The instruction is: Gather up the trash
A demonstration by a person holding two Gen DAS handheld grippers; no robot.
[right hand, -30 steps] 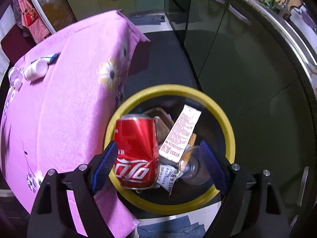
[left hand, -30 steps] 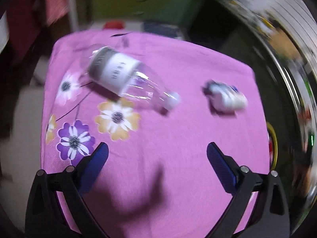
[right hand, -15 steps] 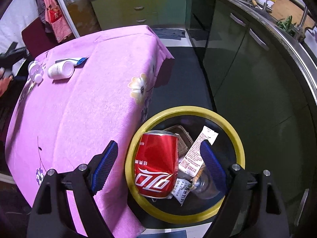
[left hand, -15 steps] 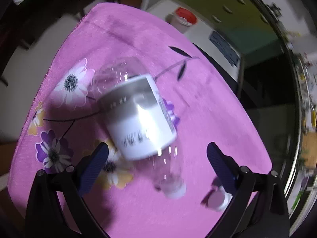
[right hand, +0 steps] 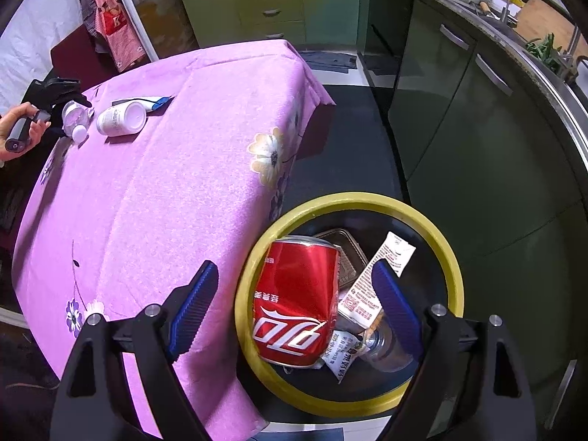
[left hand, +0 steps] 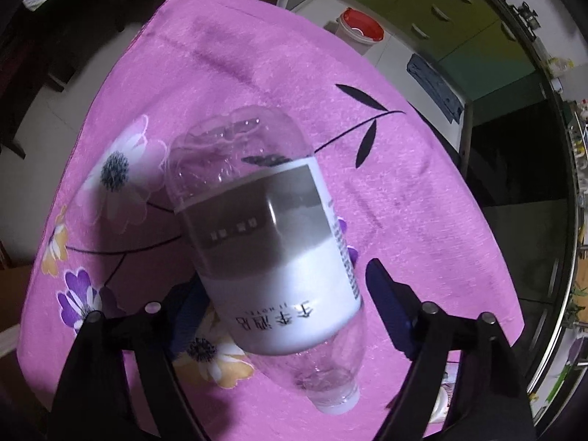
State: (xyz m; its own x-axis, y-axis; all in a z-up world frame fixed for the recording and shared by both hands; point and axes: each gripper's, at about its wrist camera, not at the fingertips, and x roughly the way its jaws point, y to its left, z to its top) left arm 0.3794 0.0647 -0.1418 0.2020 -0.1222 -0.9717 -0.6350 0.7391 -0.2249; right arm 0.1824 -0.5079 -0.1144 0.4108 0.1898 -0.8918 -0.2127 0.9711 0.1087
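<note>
Clear plastic bottle [left hand: 272,253] lies on the pink tablecloth [left hand: 404,198] between the spread fingers of the left claw [left hand: 283,305], neither pad plainly touching it. Over by the yellow-rimmed bin [right hand: 454,268], the right claw [right hand: 294,312] hangs wide apart, the red can [right hand: 297,301] below it inside.

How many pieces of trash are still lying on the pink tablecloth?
3: a clear plastic bottle between the open jaws of the left gripper, a white jar lying on its side beside it, and a tube just behind the jar. Others may be hidden.
</note>
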